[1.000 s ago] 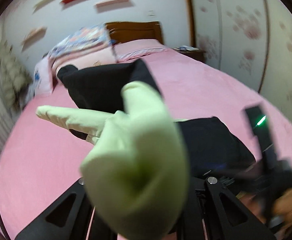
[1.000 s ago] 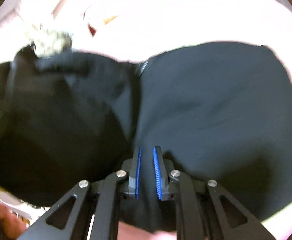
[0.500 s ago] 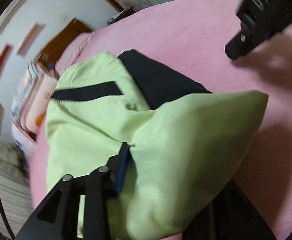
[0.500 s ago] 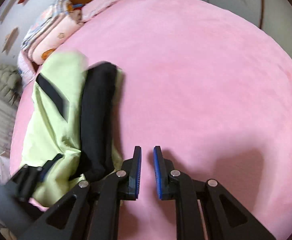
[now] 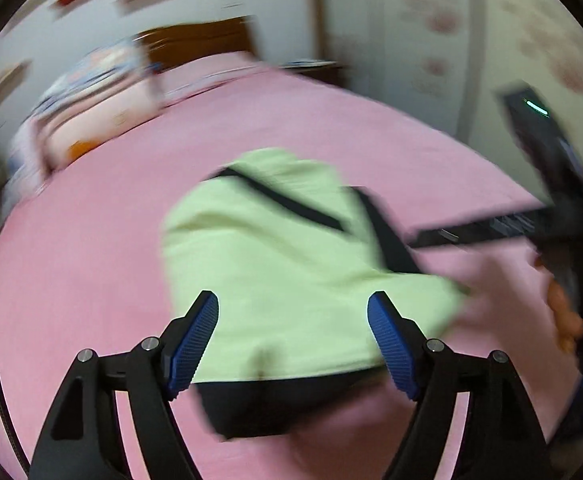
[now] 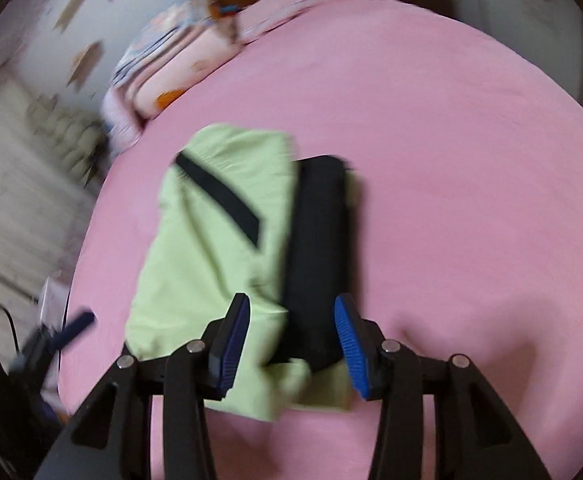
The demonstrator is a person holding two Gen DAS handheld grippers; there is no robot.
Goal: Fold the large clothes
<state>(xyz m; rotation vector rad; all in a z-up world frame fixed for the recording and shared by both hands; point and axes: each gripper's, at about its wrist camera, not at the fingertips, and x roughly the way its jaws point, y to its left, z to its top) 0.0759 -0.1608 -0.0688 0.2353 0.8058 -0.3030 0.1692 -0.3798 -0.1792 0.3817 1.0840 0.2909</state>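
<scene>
A light green and black garment (image 5: 275,264) lies folded into a compact bundle on the pink bed (image 5: 91,240). A black stripe crosses its green top, and a black panel runs along its right side. My left gripper (image 5: 293,344) hovers over the bundle's near edge, jaws opening, pads clear of the cloth. The right gripper (image 5: 443,236) reaches in from the right in that view, with a hand behind it. In the right wrist view the garment (image 6: 211,248) lies ahead, and my right gripper (image 6: 291,344) hangs above its near end, jaws opening, gripping nothing.
Pink pillows and a patterned quilt (image 6: 171,64) are stacked at the head of the bed by a wooden headboard (image 5: 199,40). A nightstand (image 5: 311,68) stands by the far wall. Bare pink sheet (image 6: 451,160) spreads right of the garment. The bed's left edge drops to the floor (image 6: 19,200).
The garment, lifted by both grippers a second ago, now lies folded on the bed. Both grippers have let go and their jaws have spread. The left gripper has pulled back from the cloth.
</scene>
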